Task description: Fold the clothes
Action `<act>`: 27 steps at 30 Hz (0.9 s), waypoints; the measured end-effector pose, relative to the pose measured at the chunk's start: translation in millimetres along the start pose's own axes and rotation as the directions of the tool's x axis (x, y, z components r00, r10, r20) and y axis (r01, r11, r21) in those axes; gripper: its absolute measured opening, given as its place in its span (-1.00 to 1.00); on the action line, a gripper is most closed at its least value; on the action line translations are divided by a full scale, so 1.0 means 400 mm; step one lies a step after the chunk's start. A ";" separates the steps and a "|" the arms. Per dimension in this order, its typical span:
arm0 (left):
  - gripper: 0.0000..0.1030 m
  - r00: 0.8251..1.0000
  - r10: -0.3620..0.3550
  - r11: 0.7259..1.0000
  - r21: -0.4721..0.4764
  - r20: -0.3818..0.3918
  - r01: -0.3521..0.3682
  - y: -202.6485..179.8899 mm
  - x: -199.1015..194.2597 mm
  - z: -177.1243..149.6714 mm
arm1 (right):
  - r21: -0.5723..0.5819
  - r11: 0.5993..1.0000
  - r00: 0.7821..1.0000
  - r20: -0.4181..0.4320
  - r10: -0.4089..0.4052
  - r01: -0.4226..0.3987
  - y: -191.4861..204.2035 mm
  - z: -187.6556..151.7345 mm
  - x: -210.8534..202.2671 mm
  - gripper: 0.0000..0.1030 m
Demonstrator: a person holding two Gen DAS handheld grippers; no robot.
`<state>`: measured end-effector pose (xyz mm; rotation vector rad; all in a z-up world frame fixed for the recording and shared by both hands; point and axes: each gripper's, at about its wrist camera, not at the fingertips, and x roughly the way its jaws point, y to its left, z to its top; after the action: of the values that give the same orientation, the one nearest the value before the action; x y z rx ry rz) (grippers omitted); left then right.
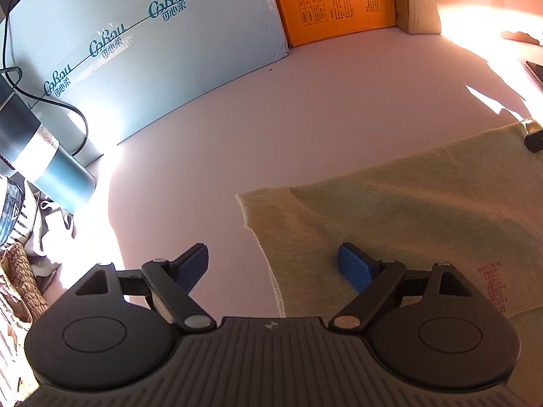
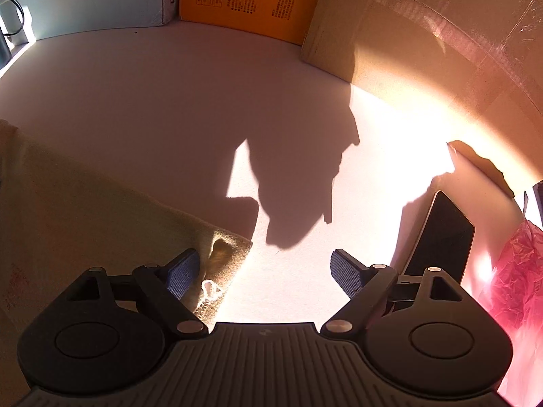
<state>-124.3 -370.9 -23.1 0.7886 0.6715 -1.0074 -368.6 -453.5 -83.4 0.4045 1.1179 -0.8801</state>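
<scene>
Under both open grippers (image 1: 273, 264) (image 2: 264, 269), garment (image 1: 407, 210)

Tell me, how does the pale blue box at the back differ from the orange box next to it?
The pale blue box is much the wider of the two and carries a teal logo repeated along a dark line; the orange box looks narrower and bears dense dark print with a small table. Clear tape shines on the pale blue box; none shows on the orange box. A black cable trails before the blue box only. Both stand side by side on the white table.
</scene>
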 end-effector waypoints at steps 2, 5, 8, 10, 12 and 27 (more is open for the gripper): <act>0.64 1.000 0.005 1.000 -0.002 -0.002 -0.005 -0.001 0.003 0.001 | -0.001 1.000 1.000 0.003 -0.010 0.010 -0.009 0.000 0.006 0.76; 0.66 1.000 0.012 1.000 -0.003 -0.004 -0.012 -0.002 0.005 -0.001 | -0.015 1.000 1.000 0.004 -0.022 0.022 -0.020 -0.002 0.008 0.80; 0.67 1.000 0.021 1.000 -0.005 -0.007 -0.021 0.001 0.007 -0.001 | -0.022 0.999 1.000 0.004 -0.028 0.029 -0.030 -0.007 0.008 0.84; 0.67 1.000 0.022 1.000 -0.010 -0.010 -0.023 0.004 0.007 -0.002 | -0.020 0.999 1.000 0.004 -0.029 0.029 -0.037 -0.010 0.008 0.85; 0.67 1.000 0.023 1.000 -0.014 -0.012 -0.023 0.009 0.008 -0.003 | -0.020 0.999 1.000 0.004 -0.030 0.030 -0.044 -0.014 0.007 0.86; 0.67 0.999 0.052 0.998 -0.018 -0.015 -0.052 0.023 -0.016 -0.015 | -0.021 0.999 0.999 -0.009 -0.040 0.040 -0.090 -0.034 -0.013 0.92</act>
<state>-119.1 -359.9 -19.1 0.7945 0.6684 -0.9481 -405.9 -464.0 -79.3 0.3703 1.1464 -0.9018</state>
